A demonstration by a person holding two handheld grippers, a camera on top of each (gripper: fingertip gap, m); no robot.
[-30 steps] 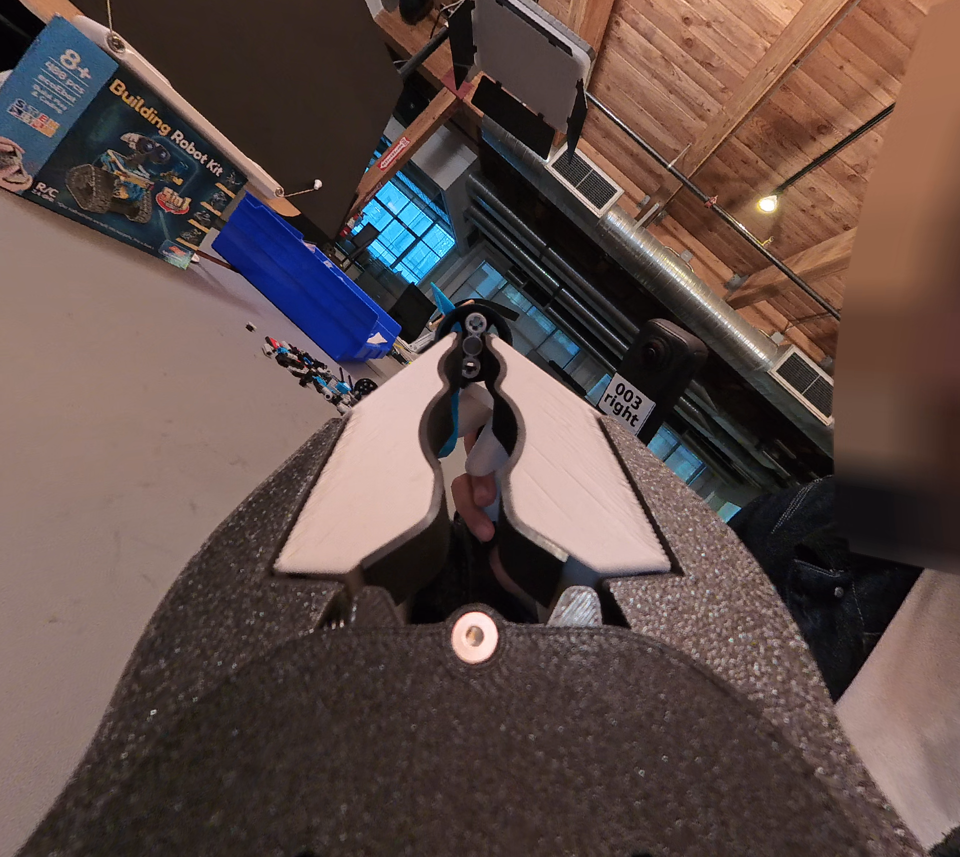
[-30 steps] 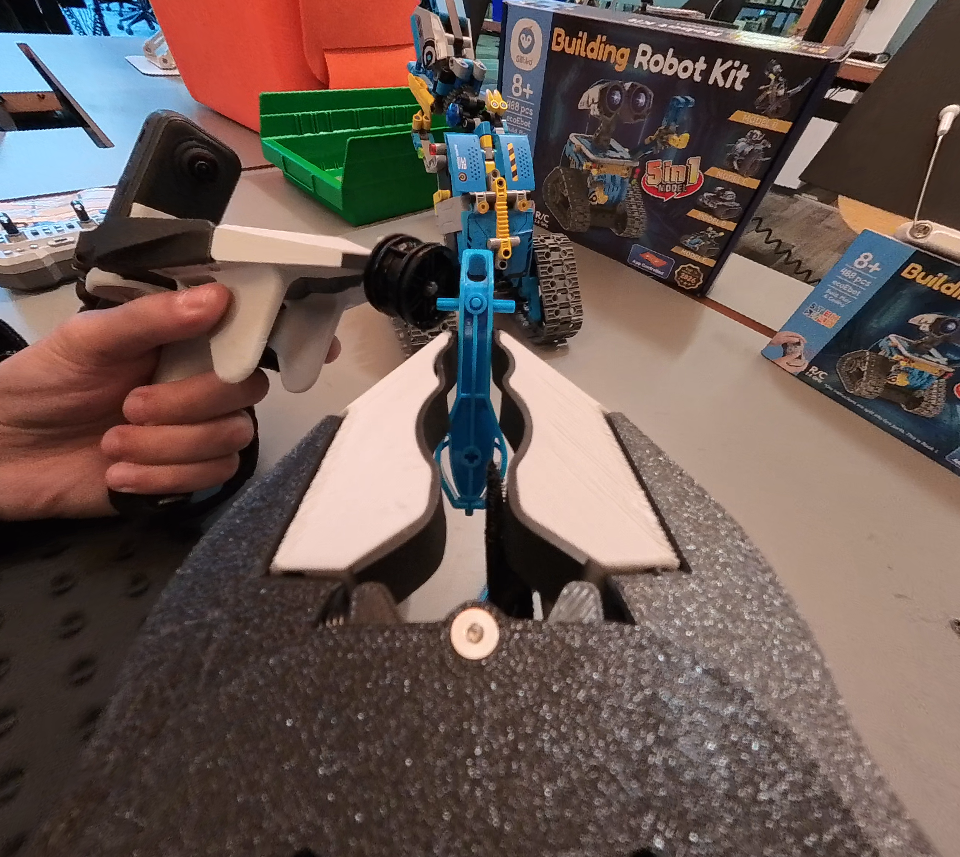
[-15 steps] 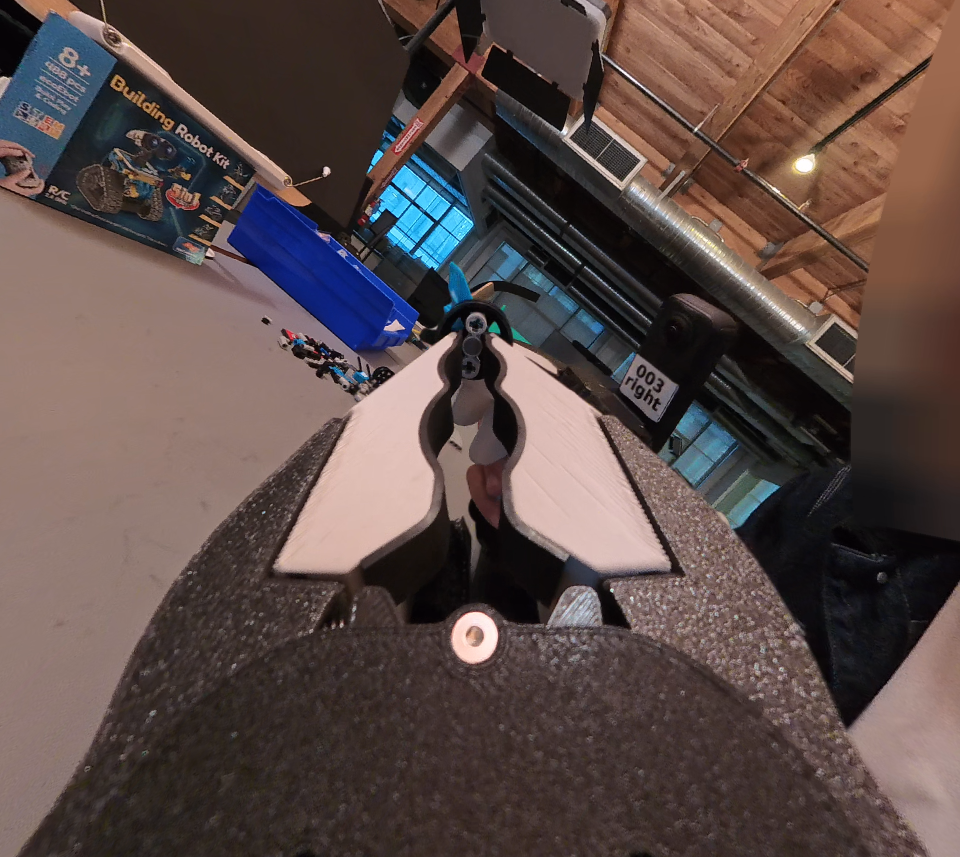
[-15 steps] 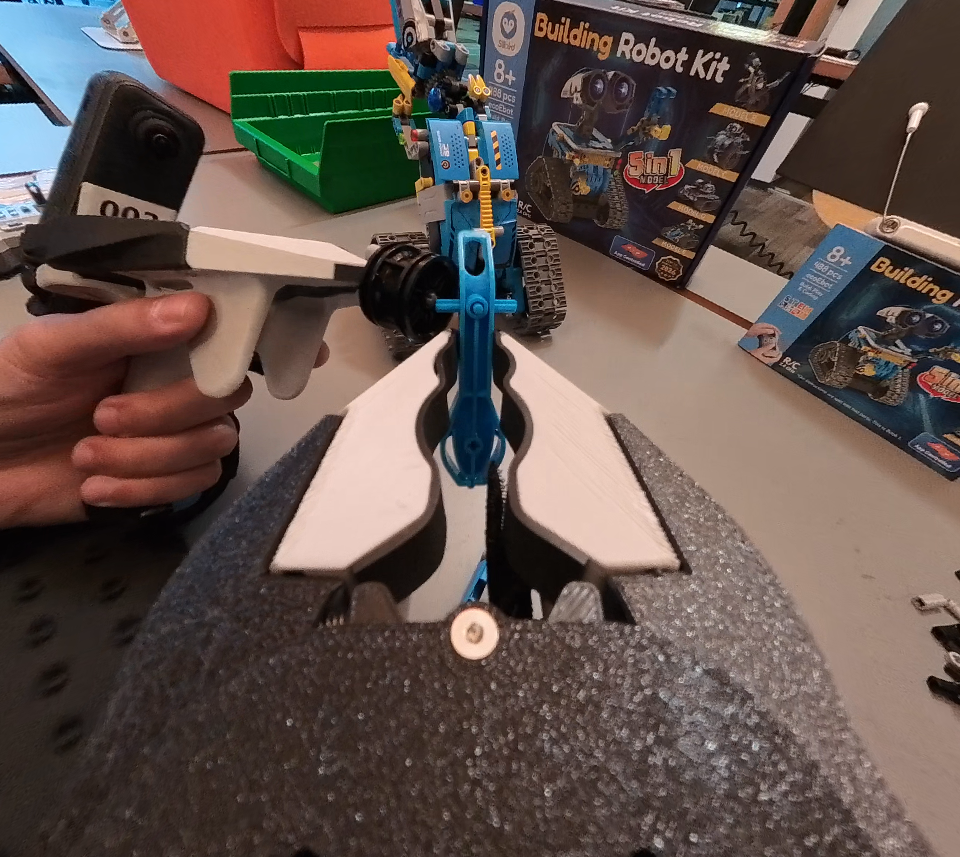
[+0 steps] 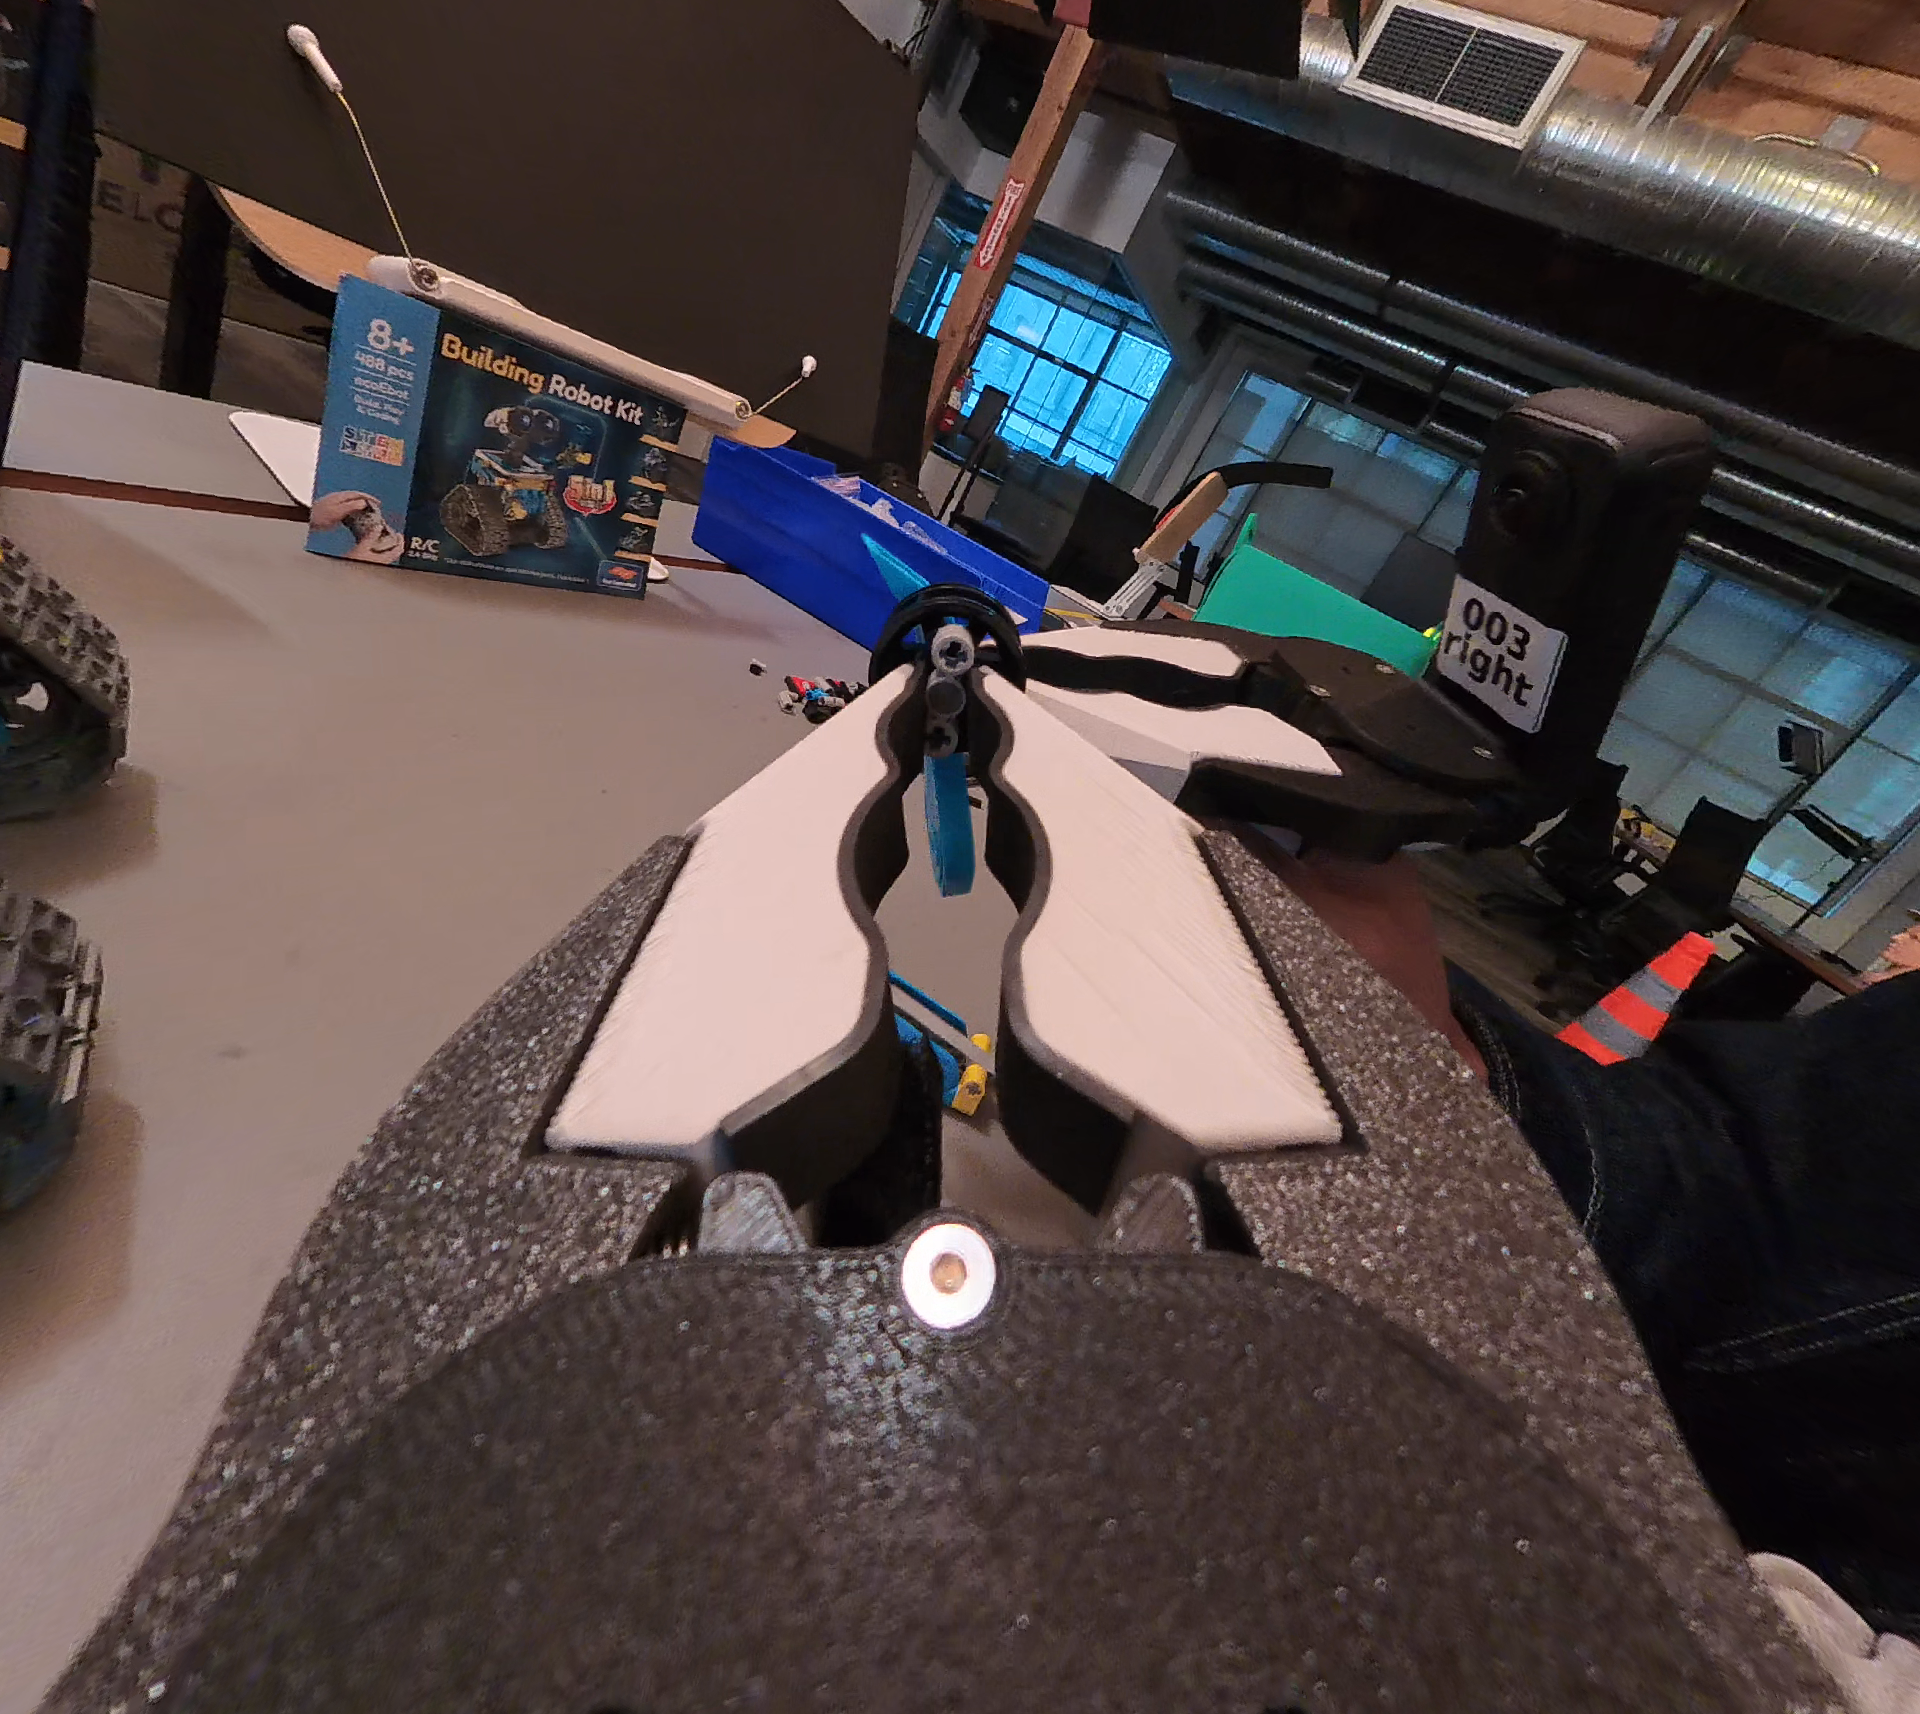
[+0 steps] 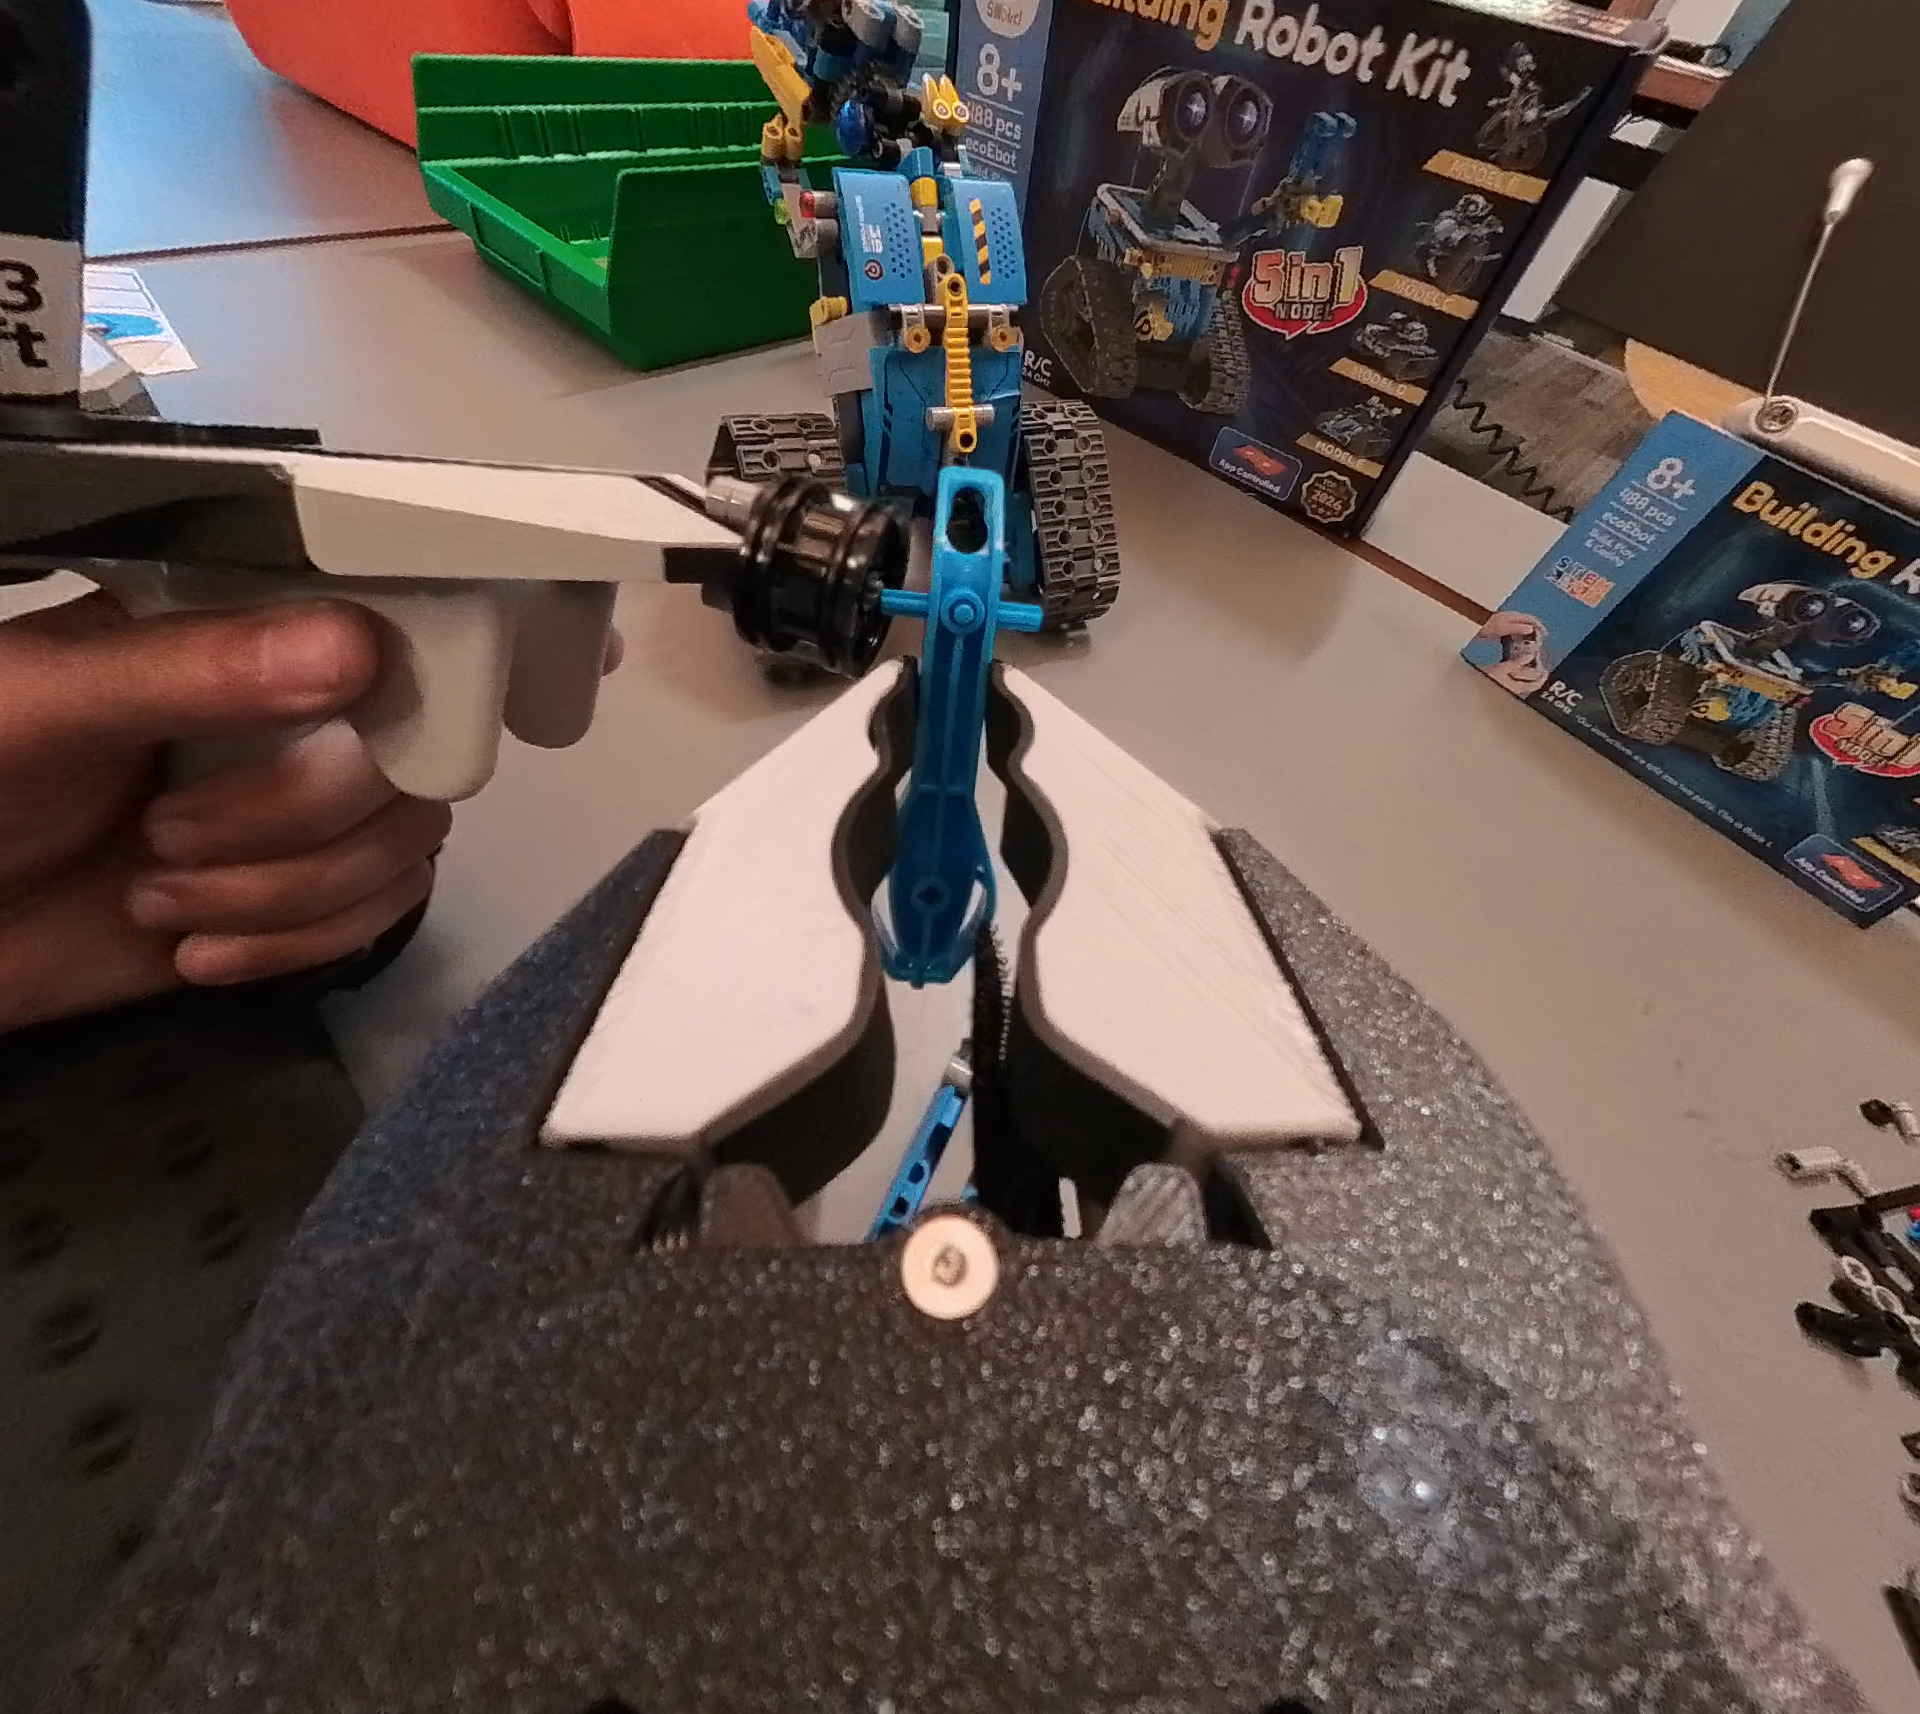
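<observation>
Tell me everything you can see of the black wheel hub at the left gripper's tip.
The black wheel hub is a glossy plastic spool with raised rims at both ends. The left gripper is shut on the grey pin at its outer end, holding it sideways above the grey table. Its inner face meets the cross axle of the blue arm piece clamped in the right gripper. It touches nothing else.

Left gripper (image 5: 951, 677) clamped on grey axle stub (image 5: 953, 652) of black wheel hub (image 6: 816, 571) — hub sideways, off grey table (image 6: 1299, 729), at 10 o'clock from right gripper's tips

Right gripper (image 6: 951, 677) pinched on long blue forked part (image 6: 951, 760), upright between fingers; its blue cross-pin (image 6: 961, 612) points at hub, contact unclear

Blue tracked toy robot (image 6: 920, 334) stands upright at 12 o'clock, just behind
</observation>
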